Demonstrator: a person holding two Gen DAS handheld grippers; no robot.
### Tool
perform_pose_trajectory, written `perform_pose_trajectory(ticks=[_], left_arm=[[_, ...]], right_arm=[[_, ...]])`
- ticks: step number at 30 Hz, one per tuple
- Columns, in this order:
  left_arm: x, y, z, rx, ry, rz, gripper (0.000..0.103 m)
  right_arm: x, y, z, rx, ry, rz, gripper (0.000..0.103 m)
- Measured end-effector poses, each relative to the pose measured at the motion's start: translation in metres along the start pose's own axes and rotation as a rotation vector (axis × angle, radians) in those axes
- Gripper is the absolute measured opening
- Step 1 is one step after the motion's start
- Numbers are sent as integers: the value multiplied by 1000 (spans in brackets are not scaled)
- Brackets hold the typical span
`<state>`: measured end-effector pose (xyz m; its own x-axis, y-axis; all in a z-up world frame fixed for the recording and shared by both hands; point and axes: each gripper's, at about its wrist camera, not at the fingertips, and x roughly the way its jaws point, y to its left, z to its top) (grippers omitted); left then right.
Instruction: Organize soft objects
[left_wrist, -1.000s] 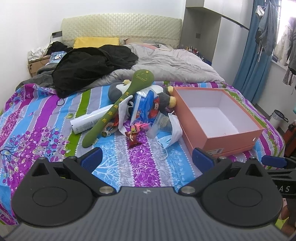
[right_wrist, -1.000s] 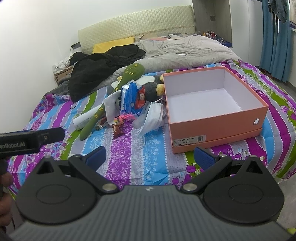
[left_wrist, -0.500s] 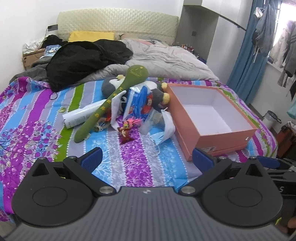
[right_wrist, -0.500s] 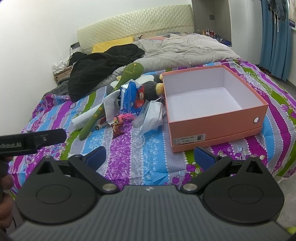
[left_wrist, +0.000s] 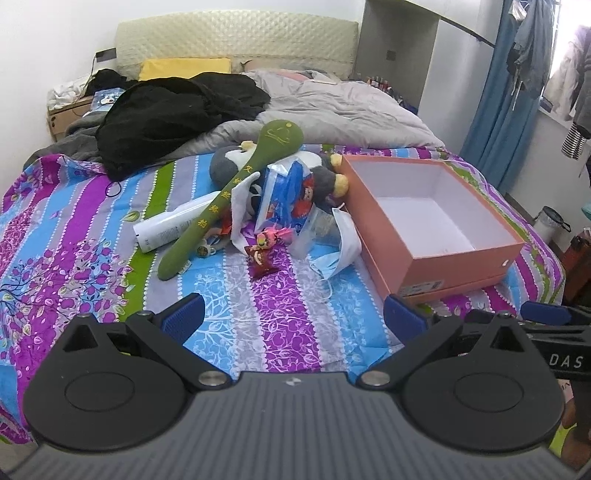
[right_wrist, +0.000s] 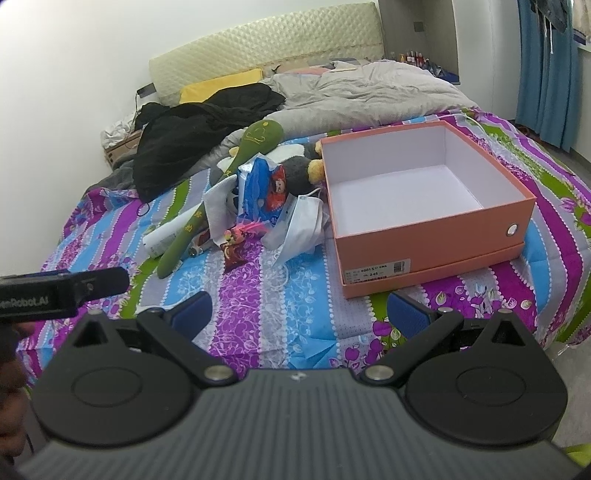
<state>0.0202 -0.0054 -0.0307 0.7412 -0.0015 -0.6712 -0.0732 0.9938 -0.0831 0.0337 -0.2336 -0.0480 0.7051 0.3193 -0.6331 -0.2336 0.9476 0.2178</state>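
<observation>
Orange box: one, empty. Green plush spoon: one. Left tool, right tool: both wide.

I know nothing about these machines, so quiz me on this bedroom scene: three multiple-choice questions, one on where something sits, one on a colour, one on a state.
1. Where does the pile of soft things lie relative to the orange box?
A. inside it
B. beside it on the bedspread
C. on the floor

2. What colour is the long plush spoon?
A. green
B. red
C. white

3. How do the left tongs and right tongs stand?
A. both shut on a toy
B. one open, one shut
C. both open, holding nothing

Answers: 1 B, the heap, with the face mask at its edge, rests on the striped bedspread next to the box, whose white inside is bare. 2 A, its bowl and handle are green with yellow characters. 3 C, in each view the blue pads are wide apart above the bedspread.
</observation>
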Motion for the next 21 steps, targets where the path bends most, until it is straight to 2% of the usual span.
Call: perform_pose_trajectory(ticks=[5,15,19,21], left_arm=[[6,2,-1,-5,7,10,103],[27,11,-1,-14,11,-15,103],[37,14,0,-10,-4,-18,103],[45,17,1,-13,2,-12,103]], right_arm=[[3,-1,-3,16,7,-10,103],[16,-3,-3,34,26,-22,103],[24,3,-4,10,28,-33,101],[29,3,-5,26,27,-22,97]])
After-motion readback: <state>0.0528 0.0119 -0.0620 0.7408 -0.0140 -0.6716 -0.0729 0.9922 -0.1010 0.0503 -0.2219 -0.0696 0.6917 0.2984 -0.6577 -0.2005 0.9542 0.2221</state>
